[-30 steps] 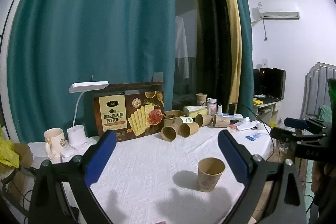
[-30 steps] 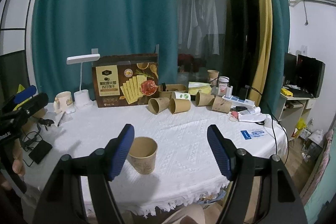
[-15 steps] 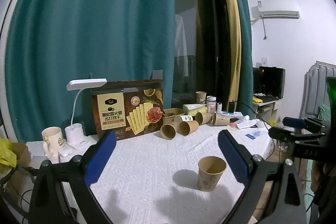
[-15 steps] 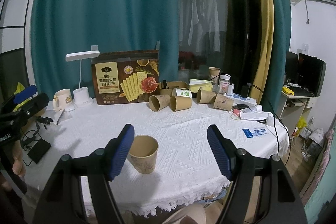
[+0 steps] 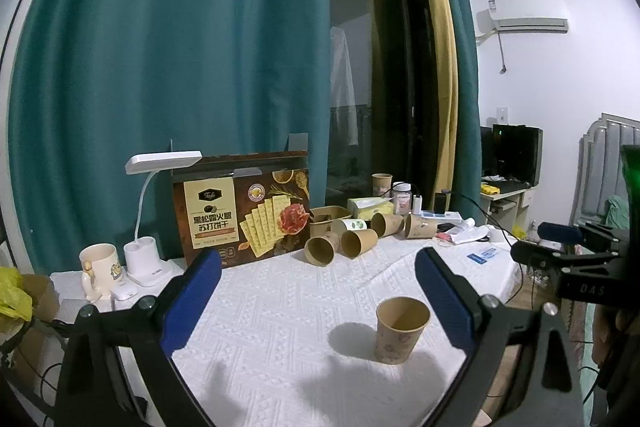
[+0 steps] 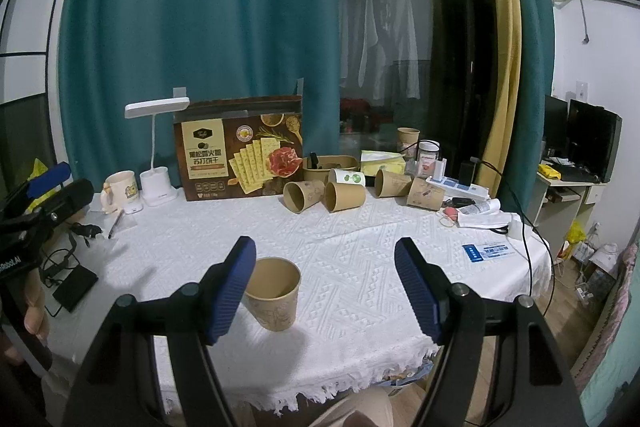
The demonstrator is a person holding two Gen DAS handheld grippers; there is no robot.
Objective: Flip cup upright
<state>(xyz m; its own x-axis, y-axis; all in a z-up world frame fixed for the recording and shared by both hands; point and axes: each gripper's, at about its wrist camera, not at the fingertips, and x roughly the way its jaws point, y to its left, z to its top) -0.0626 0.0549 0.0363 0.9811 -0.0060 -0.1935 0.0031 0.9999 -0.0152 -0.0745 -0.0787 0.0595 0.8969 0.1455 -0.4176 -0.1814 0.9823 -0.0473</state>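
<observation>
A brown paper cup [image 5: 400,331] stands upright, mouth up, on the white tablecloth near the front edge; it also shows in the right wrist view [image 6: 274,293]. My left gripper [image 5: 318,299] is open and empty, held back from the cup, which sits just inside its right finger. My right gripper [image 6: 325,287] is open and empty, with the cup just behind its left finger [image 6: 232,291]. The right gripper also shows at the right edge of the left wrist view [image 5: 560,247].
Several paper cups [image 6: 324,193] lie on their sides at the back, beside a cracker box [image 6: 240,147], a white desk lamp [image 6: 156,147], a mug [image 6: 120,187] and a power strip [image 6: 460,185]. A blue card [image 6: 488,251] lies right. The table edge [image 6: 280,391] is near.
Both grippers drifted back and up slightly, so the table items sit a little lower in view. The cup stays upright and in place. Both grippers stay open.
</observation>
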